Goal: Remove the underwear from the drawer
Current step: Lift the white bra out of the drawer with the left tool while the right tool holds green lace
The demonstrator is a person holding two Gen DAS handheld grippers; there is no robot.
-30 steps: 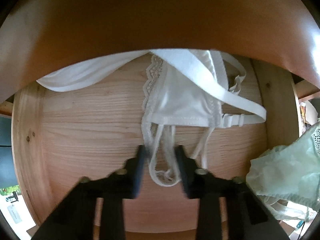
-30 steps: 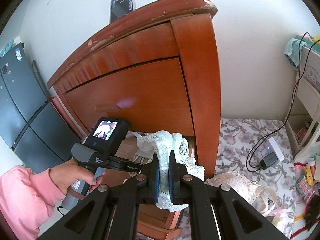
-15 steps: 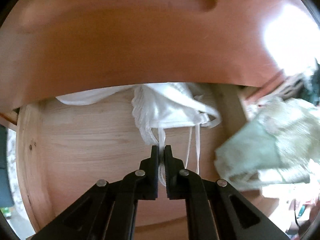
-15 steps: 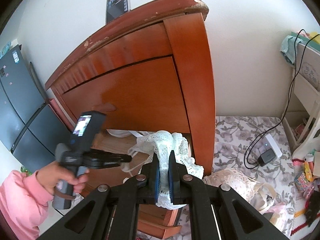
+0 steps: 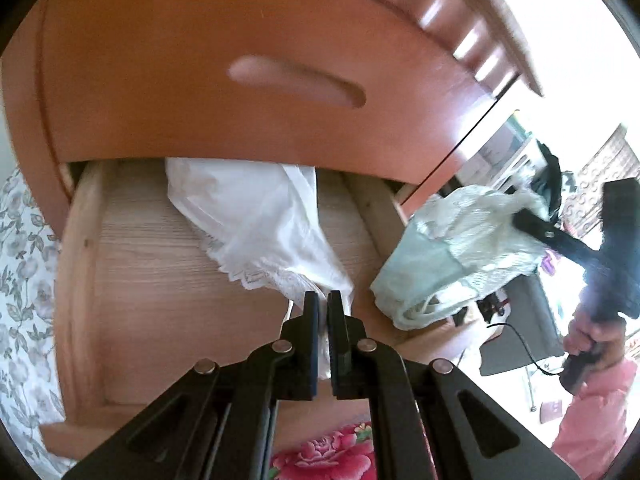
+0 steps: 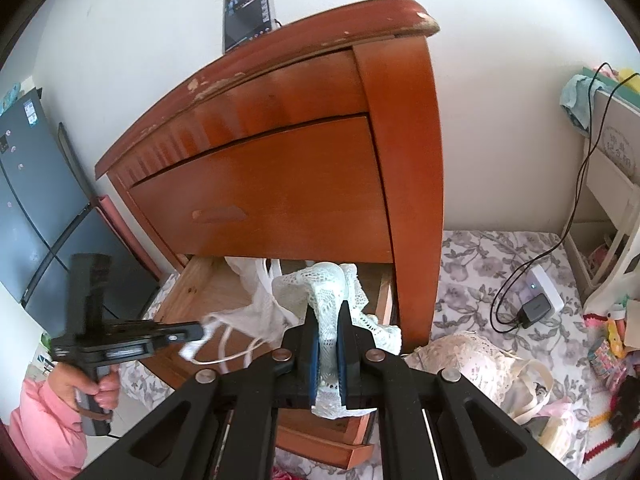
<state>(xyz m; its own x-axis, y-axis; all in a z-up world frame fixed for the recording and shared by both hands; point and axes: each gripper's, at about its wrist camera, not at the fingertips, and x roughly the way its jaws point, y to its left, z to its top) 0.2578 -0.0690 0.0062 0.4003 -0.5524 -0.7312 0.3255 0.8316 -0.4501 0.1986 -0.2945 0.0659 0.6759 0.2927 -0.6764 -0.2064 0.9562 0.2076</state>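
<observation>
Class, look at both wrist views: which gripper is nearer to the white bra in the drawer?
Left. The left gripper is shut on the white bra, pulling it over the open drawer. The right gripper is apart from it, shut on a green lace garment.

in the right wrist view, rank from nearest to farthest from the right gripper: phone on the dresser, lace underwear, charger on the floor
1. lace underwear, clamped between the right gripper's jaws
2. charger, on the floor to the right
3. phone, up on the dresser top, at the wall
</observation>
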